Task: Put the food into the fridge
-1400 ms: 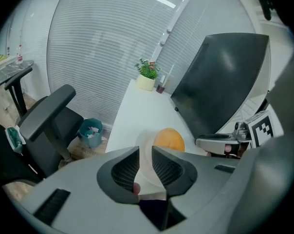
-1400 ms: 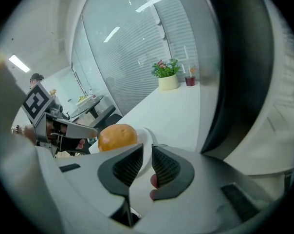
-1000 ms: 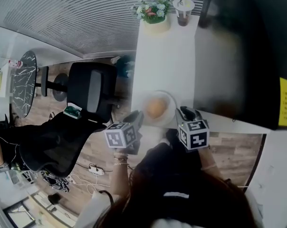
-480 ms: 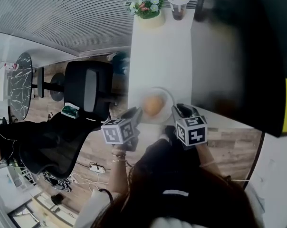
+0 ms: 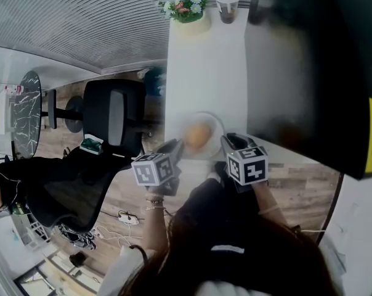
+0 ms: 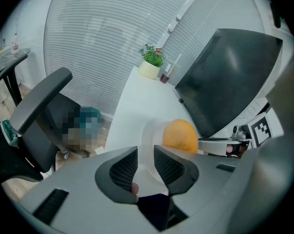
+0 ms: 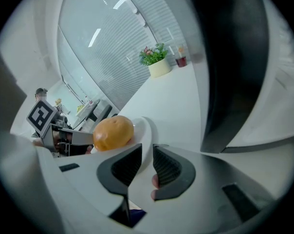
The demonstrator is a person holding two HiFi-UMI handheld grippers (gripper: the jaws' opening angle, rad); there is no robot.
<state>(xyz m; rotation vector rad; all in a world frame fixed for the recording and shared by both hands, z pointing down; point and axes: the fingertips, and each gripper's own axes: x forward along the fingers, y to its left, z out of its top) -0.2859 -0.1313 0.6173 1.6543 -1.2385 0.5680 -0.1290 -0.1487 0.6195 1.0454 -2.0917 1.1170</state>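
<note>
A round orange bun point(image 5: 198, 135) lies on a white plate point(image 5: 215, 125) at the near end of the white table point(image 5: 204, 66). My left gripper point(image 5: 177, 148) is at the plate's left side. In the left gripper view the plate's rim point(image 6: 149, 135) runs between the jaws of the left gripper point(image 6: 145, 155), which stand a little wide of it, with the bun point(image 6: 180, 135) beyond. My right gripper point(image 5: 230, 142) is at the plate's right side. The right gripper point(image 7: 147, 157) is shut on the plate's rim point(image 7: 144, 130), next to the bun point(image 7: 113, 133).
A tall dark fridge point(image 5: 309, 60) stands along the table's right side, close to the right gripper. A flower pot point(image 5: 187, 8) and a drink cup point(image 5: 226, 2) stand at the table's far end. A black office chair point(image 5: 115, 116) is on the floor to the left.
The table and flower pot have slid slightly up and left in the head view. Both grippers stay at the plate's sides, and the bun has not moved on the plate.
</note>
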